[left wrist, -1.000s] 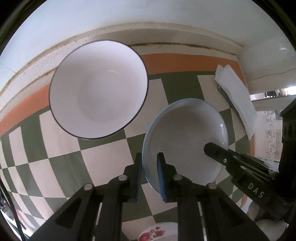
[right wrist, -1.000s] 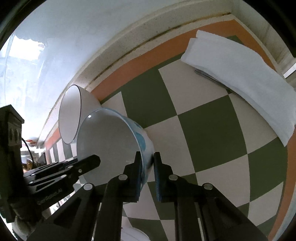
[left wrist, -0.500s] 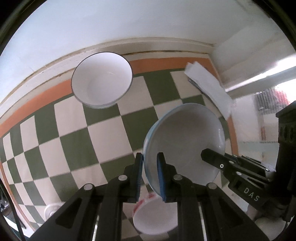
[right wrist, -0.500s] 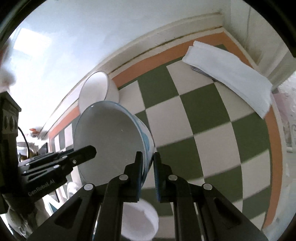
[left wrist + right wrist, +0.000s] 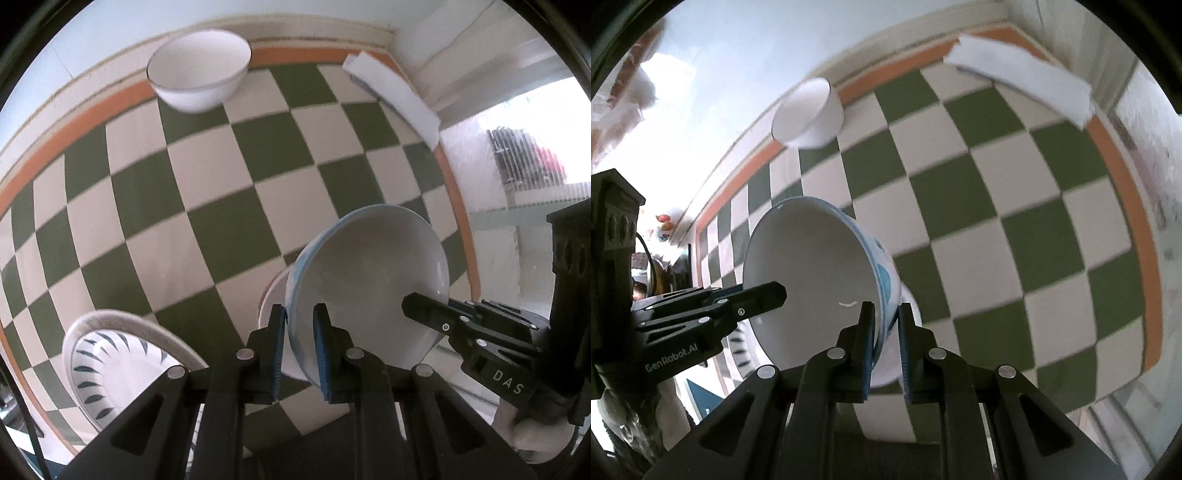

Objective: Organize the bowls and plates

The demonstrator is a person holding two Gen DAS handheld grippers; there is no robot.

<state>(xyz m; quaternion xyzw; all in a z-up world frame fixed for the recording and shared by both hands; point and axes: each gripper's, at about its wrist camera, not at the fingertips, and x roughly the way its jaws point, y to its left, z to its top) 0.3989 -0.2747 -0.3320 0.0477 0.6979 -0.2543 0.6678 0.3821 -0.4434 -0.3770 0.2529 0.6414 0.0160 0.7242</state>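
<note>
Both grippers, left [image 5: 299,345] and right [image 5: 884,341], clamped on the blue-rimmed bowl [image 5: 369,284], carried mid-air; probably next it nests into the white bowl [image 5: 199,79] at 11 o'clock

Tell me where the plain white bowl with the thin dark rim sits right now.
The white bowl sits upright at the far edge of the checkered cloth, on its orange border near the wall, left of the folded white paper.

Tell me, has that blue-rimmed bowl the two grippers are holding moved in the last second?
Yes. The blue-rimmed bowl has pulled back from the white bowl by the wall, which now looks much farther off.
</note>
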